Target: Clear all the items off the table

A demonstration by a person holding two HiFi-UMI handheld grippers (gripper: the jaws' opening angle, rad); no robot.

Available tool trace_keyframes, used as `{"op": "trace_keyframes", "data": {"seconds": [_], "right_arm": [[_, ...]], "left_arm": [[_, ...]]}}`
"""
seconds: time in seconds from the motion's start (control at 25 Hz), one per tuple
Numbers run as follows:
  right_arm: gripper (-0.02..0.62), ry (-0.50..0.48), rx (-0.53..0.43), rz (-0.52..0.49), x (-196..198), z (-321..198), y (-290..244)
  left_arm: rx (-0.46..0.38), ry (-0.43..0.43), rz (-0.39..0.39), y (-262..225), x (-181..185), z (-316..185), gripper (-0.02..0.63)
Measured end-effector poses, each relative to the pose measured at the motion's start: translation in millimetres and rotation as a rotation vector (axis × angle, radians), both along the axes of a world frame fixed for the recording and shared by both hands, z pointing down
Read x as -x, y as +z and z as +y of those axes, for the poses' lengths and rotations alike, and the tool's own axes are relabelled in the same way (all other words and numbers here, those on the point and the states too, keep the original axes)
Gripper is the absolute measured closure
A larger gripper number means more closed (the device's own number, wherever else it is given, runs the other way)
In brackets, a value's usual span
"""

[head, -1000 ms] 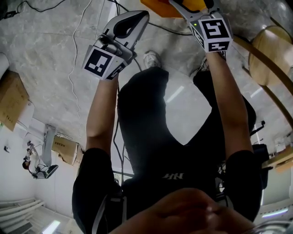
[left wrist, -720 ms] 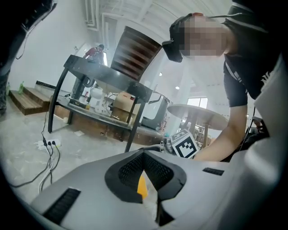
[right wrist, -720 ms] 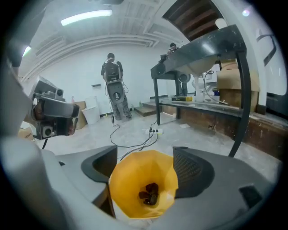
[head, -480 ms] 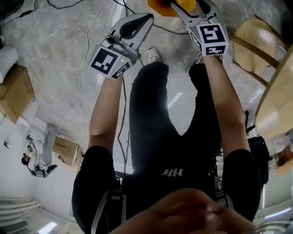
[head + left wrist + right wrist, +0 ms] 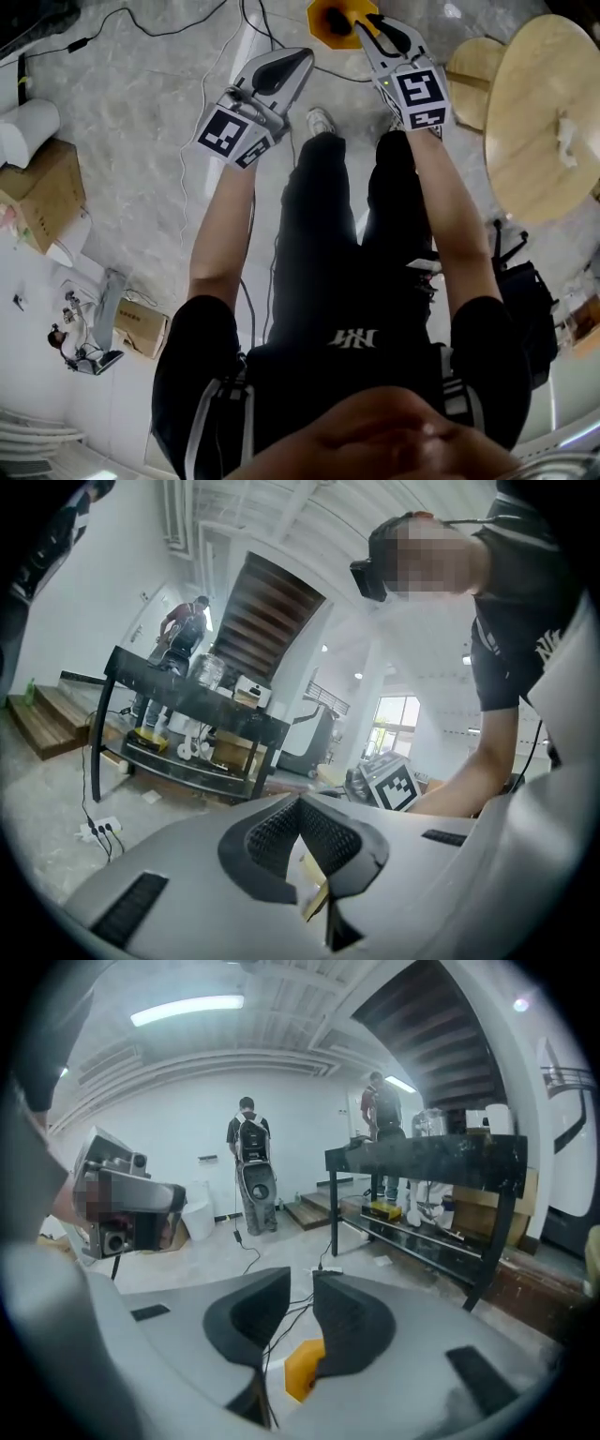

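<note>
Wood table (image 5: 525, 150) bears crumpled paper (image 5: 565, 131); left hand-held gripper (image 5: 300, 803) clenched empty, right hand-held gripper (image 5: 302, 1283) just closing, narrowly parted.

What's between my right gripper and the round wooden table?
In the head view, a smaller round wooden seat stands between the right gripper, whose empty jaws have just been closing, and the round wooden table.

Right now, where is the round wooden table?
In the head view the round wooden table is at the right edge, beyond the person's right forearm, with a smaller wooden stool at its upper left and a crumpled scrap on top.
</note>
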State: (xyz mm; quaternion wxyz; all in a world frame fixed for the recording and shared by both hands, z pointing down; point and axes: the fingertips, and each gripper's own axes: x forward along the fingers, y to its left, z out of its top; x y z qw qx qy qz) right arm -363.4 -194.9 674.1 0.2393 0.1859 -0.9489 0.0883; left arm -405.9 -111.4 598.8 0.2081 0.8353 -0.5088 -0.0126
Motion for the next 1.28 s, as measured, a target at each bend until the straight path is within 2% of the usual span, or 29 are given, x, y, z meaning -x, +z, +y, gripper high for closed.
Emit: {"op": "trace_keyframes", "data": {"seconds": [0.04,0.12,0.24,0.48,0.72,0.88,1.04,1.16,1.28], "right_arm": [[0.520,0.002,0.002,-0.004,2,1,-14],[0.595,-0.003,-0.003,-0.014,6,5,-42],[0.595,-0.024,-0.004,-0.017,8,18,-83],[0.598,-0.069,0.027,-0.043,-5,37,-155],[0.598,-0.106,-0.027,-0.089,-31,60,-228],[0.598,-0.027,-0.069,-0.099,-49,53,-257],[0.598,0.068,-0.105,-0.095,-82,38,-279],[0.598,0.149,-0.136,-0.086,-128,28,-293],[0.598,0.232,-0.162,-0.070,-190,28,-305]], "left_arm": [[-0.003,0.004,0.000,-13,0,3,0.594],[-0.012,0.008,0.002,-38,1,8,0.594],[-0.020,0.023,0.020,-75,-2,18,0.594],[-0.057,0.107,0.043,-139,-14,29,0.594],[-0.105,0.149,0.027,-193,-30,38,0.594],[-0.106,0.217,0.025,-207,-40,33,0.594],[-0.111,0.327,0.029,-213,-71,23,0.594],[-0.129,0.409,0.031,-220,-109,8,0.594],[-0.149,0.475,0.032,-230,-157,-4,0.594]]}}
